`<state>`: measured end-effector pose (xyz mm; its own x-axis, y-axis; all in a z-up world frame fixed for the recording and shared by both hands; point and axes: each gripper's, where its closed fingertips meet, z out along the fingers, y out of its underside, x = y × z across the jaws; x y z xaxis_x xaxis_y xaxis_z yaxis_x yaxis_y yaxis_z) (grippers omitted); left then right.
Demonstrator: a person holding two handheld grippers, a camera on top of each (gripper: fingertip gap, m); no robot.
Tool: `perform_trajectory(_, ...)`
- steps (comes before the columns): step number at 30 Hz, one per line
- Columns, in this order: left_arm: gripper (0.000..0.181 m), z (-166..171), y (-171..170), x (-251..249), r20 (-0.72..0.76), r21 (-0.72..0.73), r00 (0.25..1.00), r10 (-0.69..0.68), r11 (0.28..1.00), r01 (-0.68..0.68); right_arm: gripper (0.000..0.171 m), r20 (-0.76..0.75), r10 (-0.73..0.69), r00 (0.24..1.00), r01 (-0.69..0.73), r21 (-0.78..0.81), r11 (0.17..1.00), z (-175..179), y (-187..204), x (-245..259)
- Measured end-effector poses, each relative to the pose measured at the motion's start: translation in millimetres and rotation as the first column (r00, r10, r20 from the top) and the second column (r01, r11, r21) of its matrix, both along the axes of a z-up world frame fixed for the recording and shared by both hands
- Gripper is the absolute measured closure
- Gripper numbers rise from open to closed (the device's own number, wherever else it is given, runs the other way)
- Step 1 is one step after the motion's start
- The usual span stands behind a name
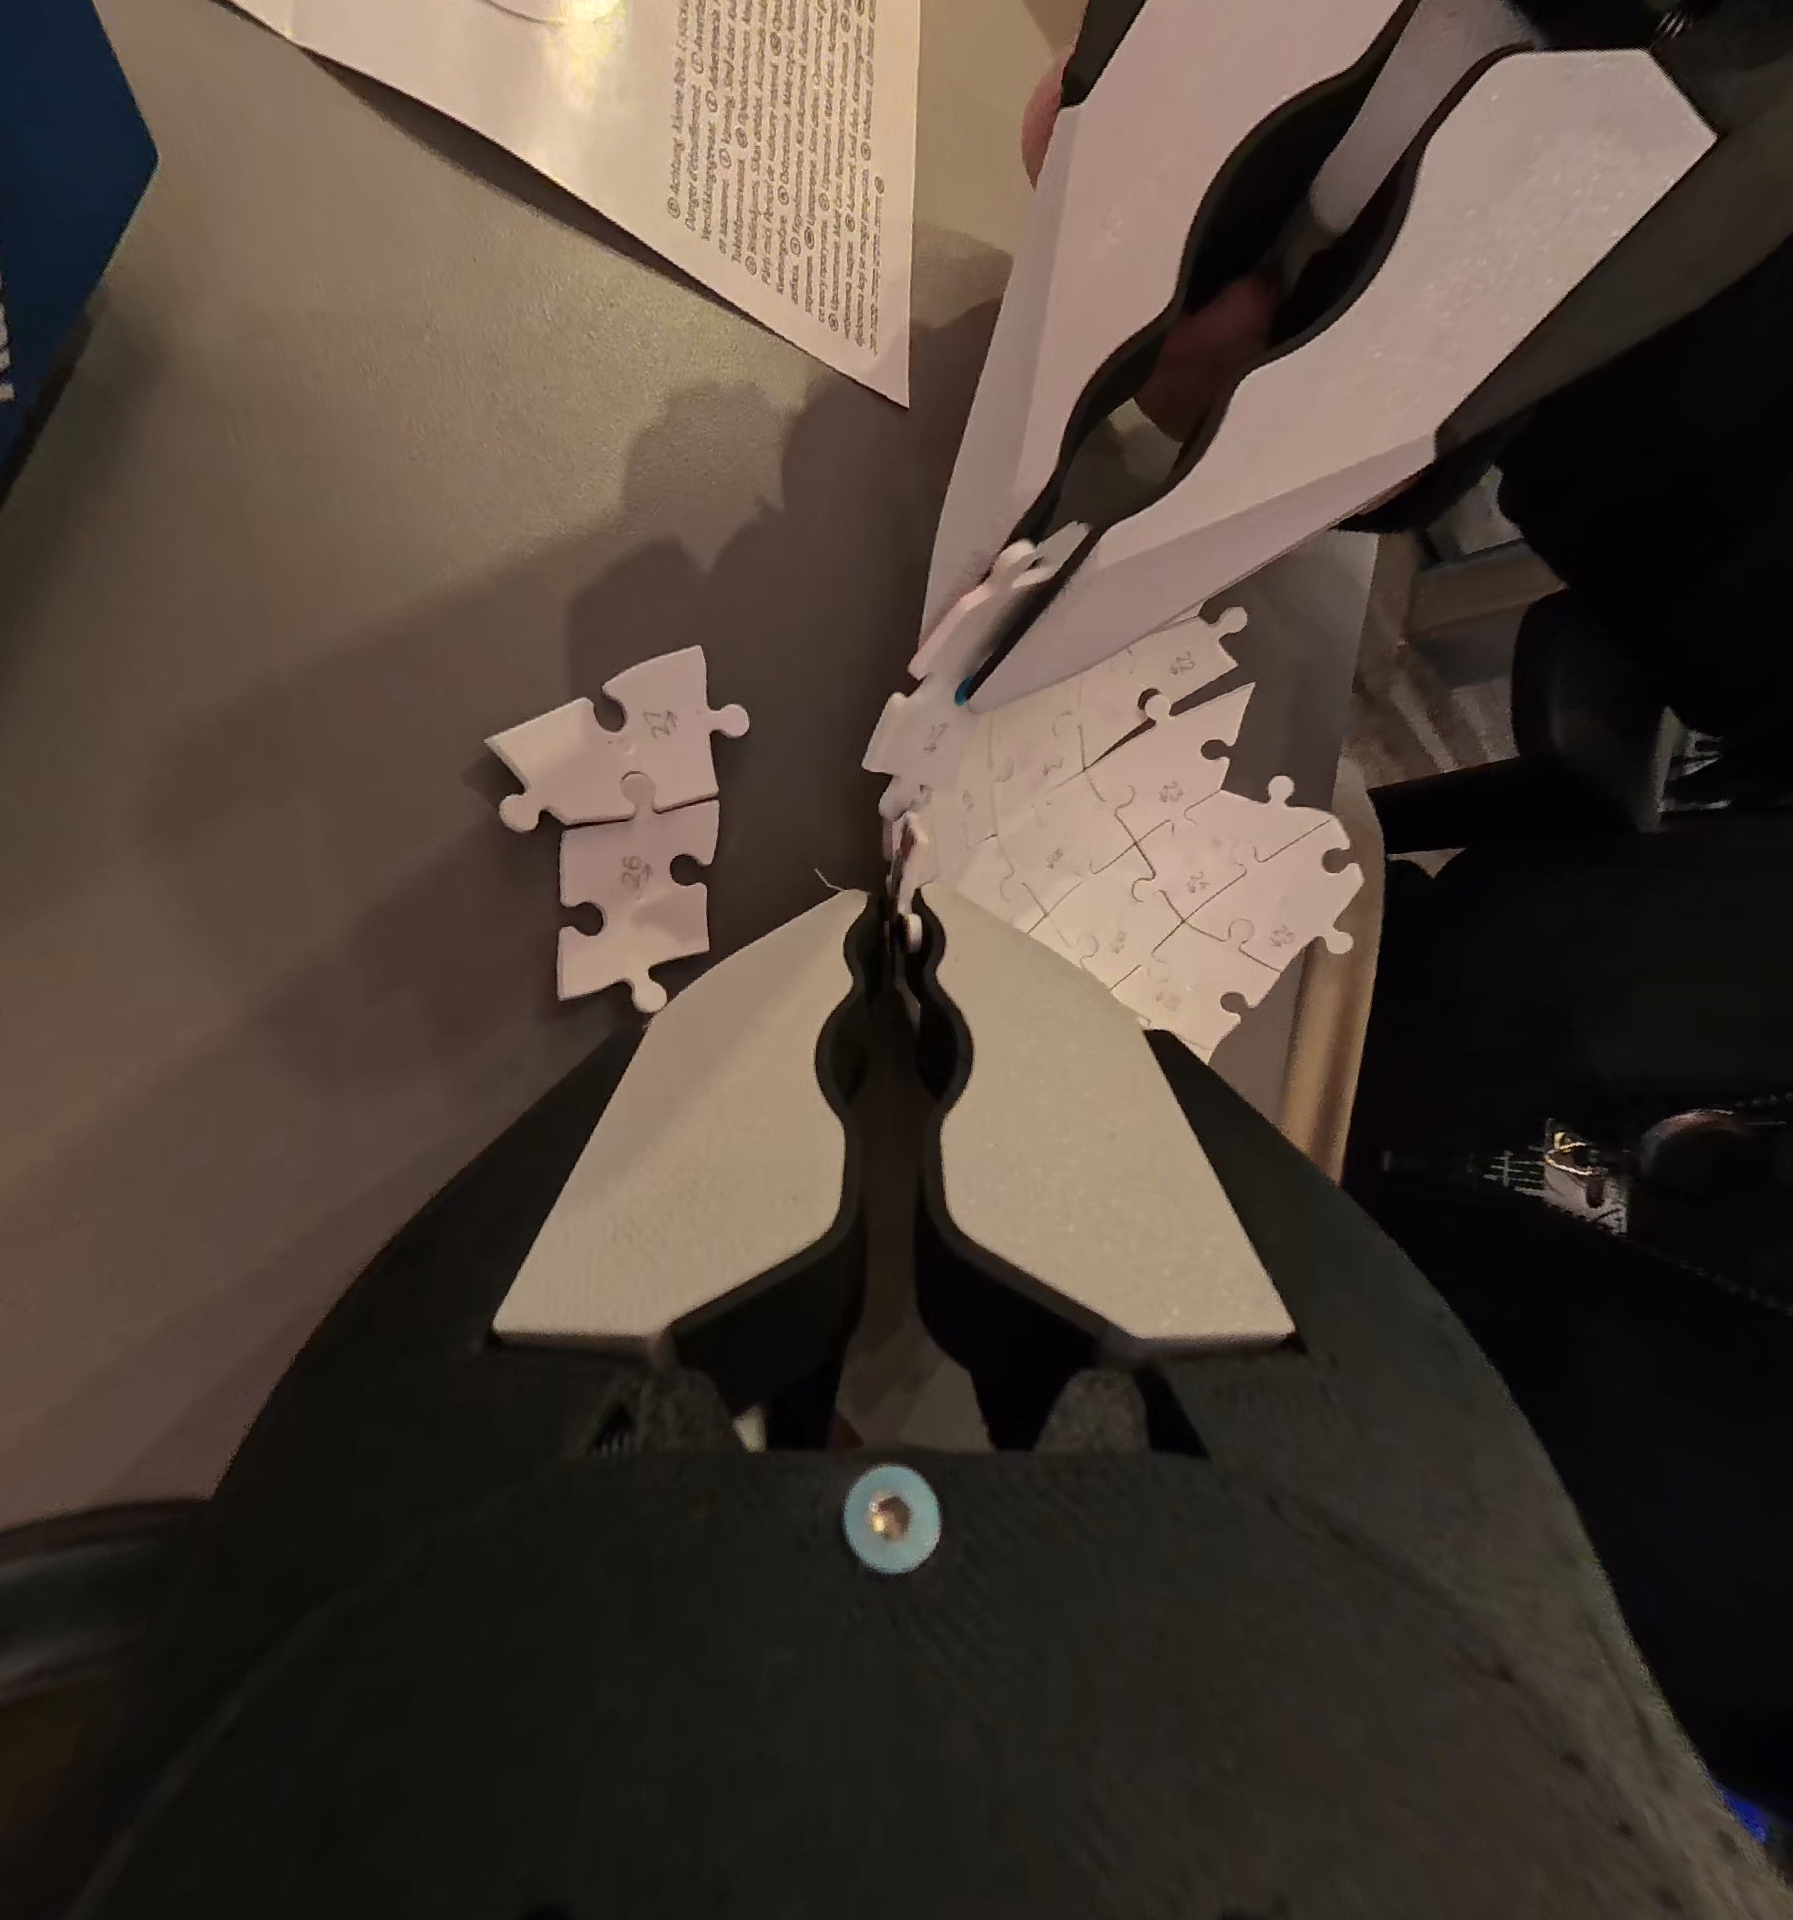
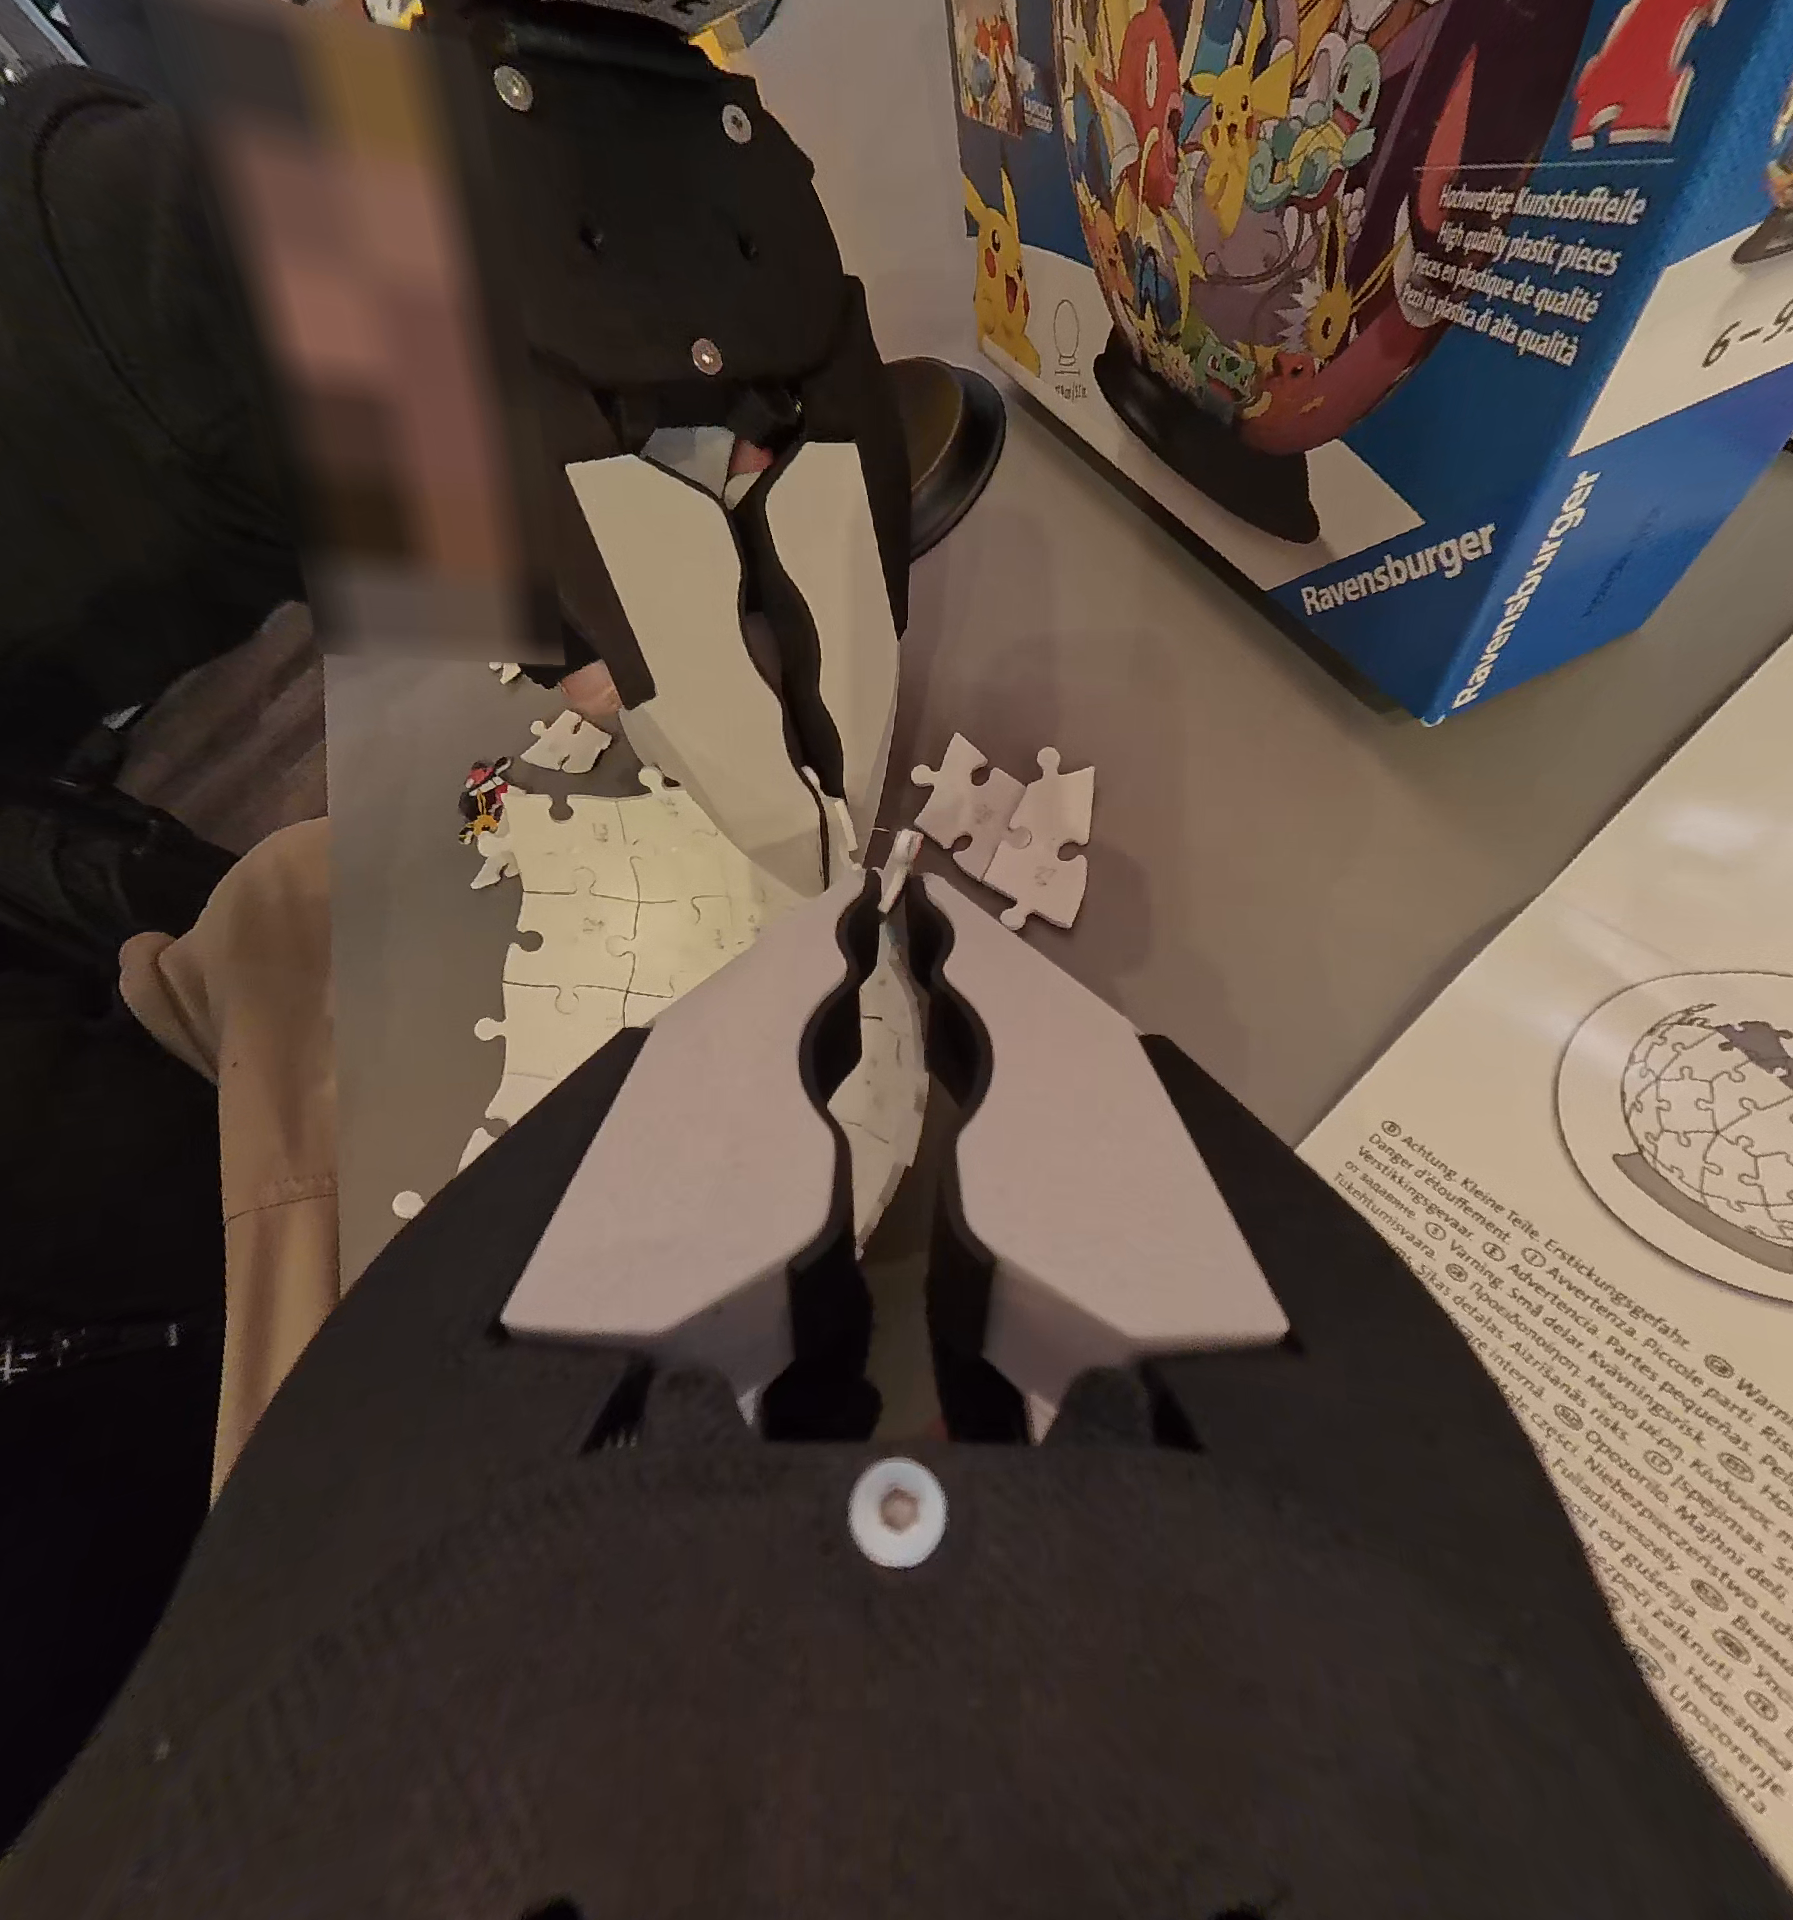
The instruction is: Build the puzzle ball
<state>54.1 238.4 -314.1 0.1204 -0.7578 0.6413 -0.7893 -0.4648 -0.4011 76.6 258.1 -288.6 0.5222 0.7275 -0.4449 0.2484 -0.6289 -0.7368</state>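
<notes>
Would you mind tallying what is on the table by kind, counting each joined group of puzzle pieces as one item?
Joined groups of white puzzle pieces: 2, the large curved section and the small cluster
Puzzle boxes: 1
Printed instruction sheets: 1
Black ball stands: 1
Total: 5
A few loose pieces lie farther off, too unclear to count.
</notes>
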Motion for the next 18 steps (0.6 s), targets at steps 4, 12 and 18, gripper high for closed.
perform_trajectory(4,0.178,-2.3,0.1,0.0,-0.012,-0.038,0.999,0.034,0.999,-0.034,0.168,0.008,-0.008,1.000,0.008,-0.002,1.000,-1.9,0.7,0.3)
perform_trajectory(12,0.179,-11.4,0.8,-3.4,-0.084,-0.063,0.996,0.031,0.997,-0.036,0.169,0.004,-0.011,1.000,0.011,0.001,1.000,-1.2,2.3,-4.4)
perform_trajectory(18,0.178,-13.9,0.9,-3.7,-0.124,-0.067,0.992,0.001,0.998,-0.010,0.168,0.010,-0.011,1.000,0.011,-0.015,1.000,-4.7,4.1,-3.6)
